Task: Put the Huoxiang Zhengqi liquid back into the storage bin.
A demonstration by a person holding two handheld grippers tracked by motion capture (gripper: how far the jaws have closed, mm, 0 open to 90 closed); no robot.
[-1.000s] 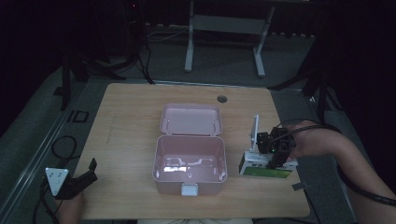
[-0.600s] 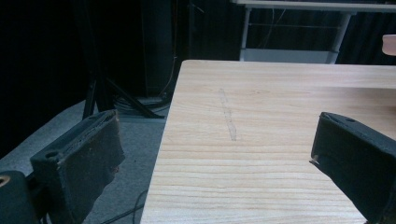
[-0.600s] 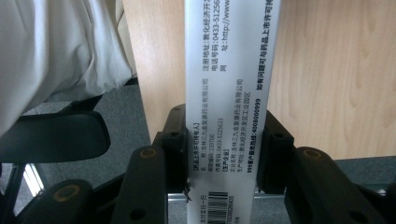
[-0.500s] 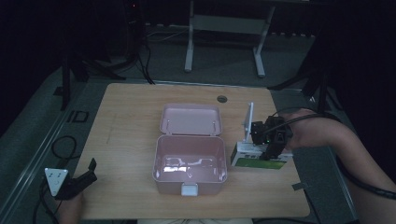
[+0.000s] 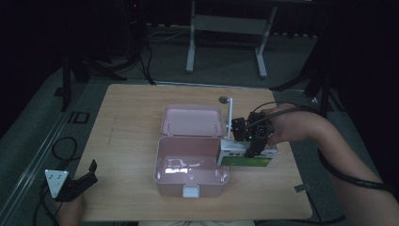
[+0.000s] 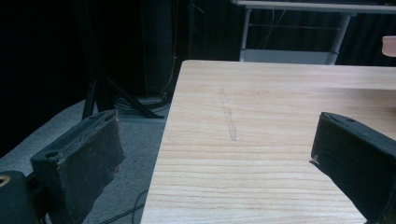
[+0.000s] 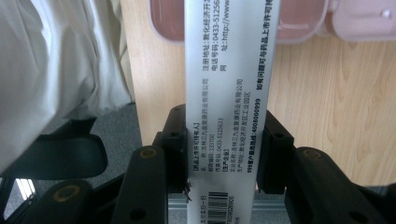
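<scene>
**Right gripper clamps a carton at the pink box's edge; left gripper idles wide open**

At the near left corner of the wooden table (image 5: 136, 122), the left gripper (image 5: 77, 183) hangs off the edge, its grey three-cornered plate beside it and the hand under it mostly cut off by the bottom of the high view. Its own view shows the two black jaws spread wide with nothing between them, bare tabletop and dark floor beyond; a faint streak marks the wood.

Near the middle of the table sits an open pink box (image 5: 190, 162), its lid (image 5: 192, 121) folded back flat on the far side. A white latch shows on its near wall. The inside is glossy with reflections, and whether anything lies in it is hard to make out.

Just right of the box, the right gripper (image 5: 254, 147) is closed on a white and green carton (image 5: 244, 157). The carton's left end reaches the box's right wall, and the dim light hides whether it rests on the rim or is held above it. In the right gripper view the carton (image 7: 229, 93) runs up between the jaws, pinched on both sides, its small print partly cut off at the top. A pale cloth fills that view's left side, blurred.

A small dark round spot (image 5: 224, 100) lies on the far side of the table.
</scene>
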